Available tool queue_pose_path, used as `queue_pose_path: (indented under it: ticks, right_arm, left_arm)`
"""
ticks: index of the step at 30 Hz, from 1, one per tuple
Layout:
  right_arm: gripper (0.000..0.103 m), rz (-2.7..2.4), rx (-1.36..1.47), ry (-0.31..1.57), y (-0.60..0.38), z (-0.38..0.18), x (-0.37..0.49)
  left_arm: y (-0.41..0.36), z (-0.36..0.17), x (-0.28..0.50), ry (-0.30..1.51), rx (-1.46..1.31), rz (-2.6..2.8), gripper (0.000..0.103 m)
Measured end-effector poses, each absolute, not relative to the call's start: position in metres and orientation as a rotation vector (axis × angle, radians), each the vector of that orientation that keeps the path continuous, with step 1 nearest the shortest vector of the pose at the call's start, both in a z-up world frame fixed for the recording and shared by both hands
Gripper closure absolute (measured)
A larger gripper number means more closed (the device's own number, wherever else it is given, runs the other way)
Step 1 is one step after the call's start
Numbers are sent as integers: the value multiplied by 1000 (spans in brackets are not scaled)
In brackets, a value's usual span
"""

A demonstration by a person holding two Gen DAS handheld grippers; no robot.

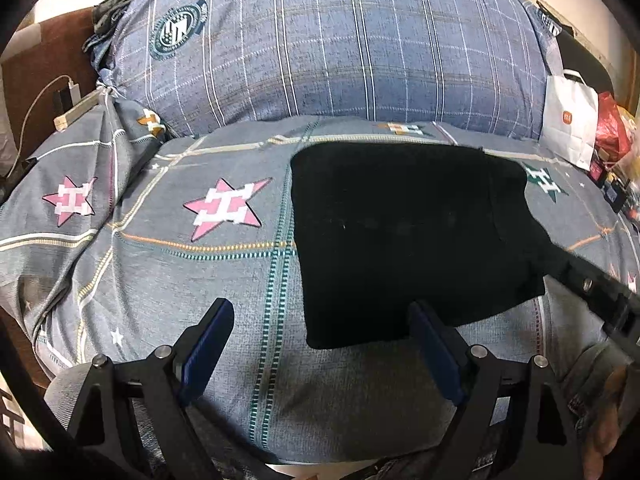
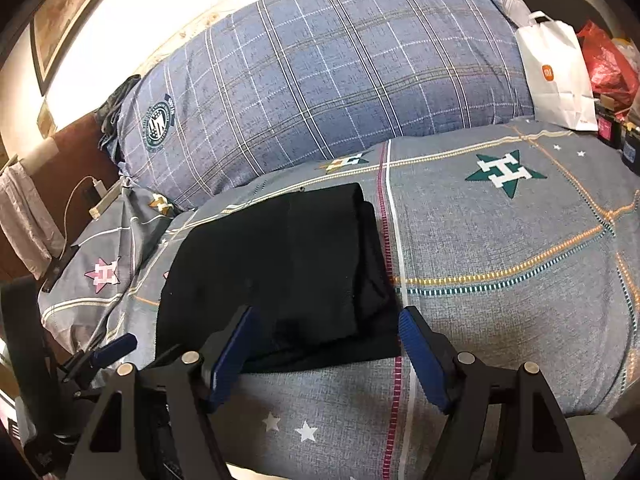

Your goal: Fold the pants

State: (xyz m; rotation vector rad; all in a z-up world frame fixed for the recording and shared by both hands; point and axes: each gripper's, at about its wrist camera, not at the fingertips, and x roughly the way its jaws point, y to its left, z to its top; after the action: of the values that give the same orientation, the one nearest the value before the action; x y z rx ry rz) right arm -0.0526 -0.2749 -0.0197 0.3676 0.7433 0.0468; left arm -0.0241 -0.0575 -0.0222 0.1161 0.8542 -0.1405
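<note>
The black pants [image 1: 408,236] lie folded into a compact rectangle on the grey star-patterned bedspread [image 1: 208,292]. They also show in the right wrist view [image 2: 280,276], with layered folds along their right side. My left gripper [image 1: 320,320] is open and empty, hovering just before the pants' near edge, left of centre. My right gripper [image 2: 324,328] is open and empty, its fingers straddling the pants' near right corner without gripping. The right gripper's black arm [image 1: 592,284] shows at the right of the left wrist view.
A large blue plaid pillow [image 1: 336,48] lies behind the pants. A white paper bag [image 2: 556,72] and a red bag [image 2: 608,64] stand at the far right. A charger and cable [image 1: 68,96] rest on the brown headboard side at the left.
</note>
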Motion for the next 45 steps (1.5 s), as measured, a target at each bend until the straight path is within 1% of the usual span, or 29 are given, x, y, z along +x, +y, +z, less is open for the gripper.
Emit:
queue_pose_path:
  ticks: [6,11,15,18,28,35,45]
  right_arm:
    - [26,18,346,740,-276,-13,-56]
    - [26,-49,315,797,-269,-4,-62]
    - [26,-141,169,811,-250,10,-72]
    - [26,-131,123,803,-240,19,-75]
    - [26,-68,159,802,-228,24,-77]
    - [26,-44,199,793,-230,28,-78]
    - [26,-44,195,797,-227,29,-78]
  left_arm:
    - [-59,-21,-29,841,118,-159,14]
    - [-59,-13,-35,801,132,-137,14]
    - [-52,-8,-37,785,126,-110,14]
    - [-46,-10,-37,806,109,-97,14]
    - [-36,-4,-40,875,66,-119,14]
    - [-40,6,-48,864,99,-123,14]
    - [-37,5,-47,878,77,-135,14]
